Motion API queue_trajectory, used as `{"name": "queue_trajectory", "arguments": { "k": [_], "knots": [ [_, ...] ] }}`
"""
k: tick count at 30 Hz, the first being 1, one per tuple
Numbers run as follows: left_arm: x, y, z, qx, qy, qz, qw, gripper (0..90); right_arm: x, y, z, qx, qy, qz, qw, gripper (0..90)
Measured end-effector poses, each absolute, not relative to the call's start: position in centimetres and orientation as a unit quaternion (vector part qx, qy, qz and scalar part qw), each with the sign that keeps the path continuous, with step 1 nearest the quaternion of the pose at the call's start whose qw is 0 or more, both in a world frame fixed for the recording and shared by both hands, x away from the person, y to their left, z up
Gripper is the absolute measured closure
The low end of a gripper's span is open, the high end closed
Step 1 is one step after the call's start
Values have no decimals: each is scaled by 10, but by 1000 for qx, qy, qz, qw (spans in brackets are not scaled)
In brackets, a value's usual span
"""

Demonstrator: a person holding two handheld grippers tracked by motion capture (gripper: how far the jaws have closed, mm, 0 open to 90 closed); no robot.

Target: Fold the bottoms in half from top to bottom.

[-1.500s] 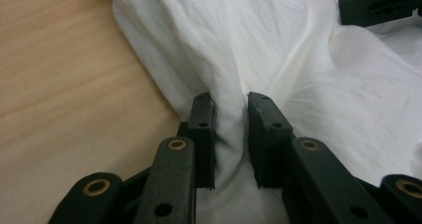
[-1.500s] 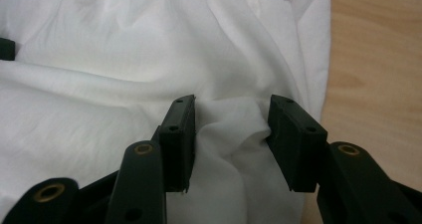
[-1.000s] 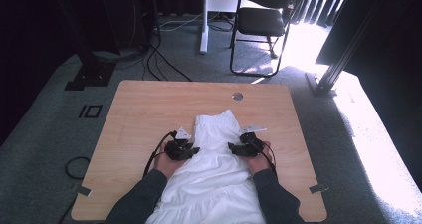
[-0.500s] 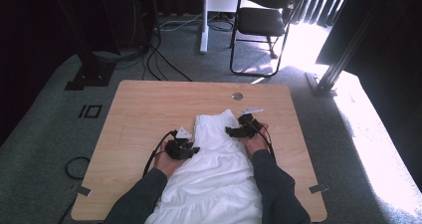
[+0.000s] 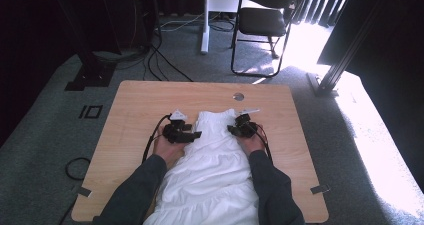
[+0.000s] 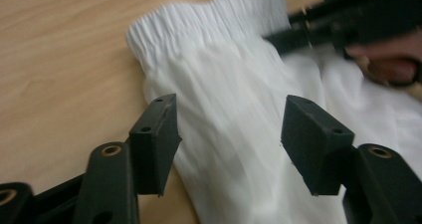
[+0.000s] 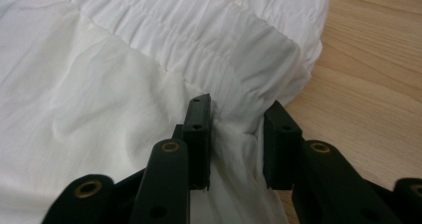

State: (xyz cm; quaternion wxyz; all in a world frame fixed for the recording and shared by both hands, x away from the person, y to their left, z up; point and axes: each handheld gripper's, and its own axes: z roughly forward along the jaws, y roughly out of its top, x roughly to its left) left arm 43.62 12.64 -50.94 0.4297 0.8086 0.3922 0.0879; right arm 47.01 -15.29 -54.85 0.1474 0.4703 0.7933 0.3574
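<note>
A white garment [image 5: 215,170] with a gathered elastic band lies on the wooden table [image 5: 150,105], its band end pointing away from the person. My left gripper [image 5: 196,134] hovers at the cloth's left side. Its jaws [image 6: 229,129] have just been opening and stand wide apart over the garment [image 6: 234,74], gripping nothing. My right gripper [image 5: 232,130] is at the band's right corner. Its jaws [image 7: 238,124] have just been closing and pinch a bunched fold of the garment [image 7: 124,84] just below the gathered band [image 7: 199,30].
A round cable hole [image 5: 238,96] sits in the table beyond the garment. Bare wood lies left and right of the cloth. A black chair [image 5: 265,20] and floor cables [image 5: 165,65] are behind the table. The garment's hem hangs over the near edge.
The left gripper let go of the cloth, opened wide and moved away from the person. The right gripper shifted toward the band and closed on a fold. The band end now lies narrower.
</note>
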Motion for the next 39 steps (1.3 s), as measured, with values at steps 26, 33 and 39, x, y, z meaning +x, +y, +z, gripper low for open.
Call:
{"name": "queue_trajectory", "arguments": {
  "k": [26,33,39],
  "knots": [
    [487,108,-481,828,380,109,397,849,482,-156,-499,444,784,402,161,813],
    [490,113,-413,805,353,160,449,848,484,-157,-429,413,761,450,219,814],
    [489,118,-364,784,336,191,486,845,478,-156,-369,388,729,494,272,814]
  ]
}}
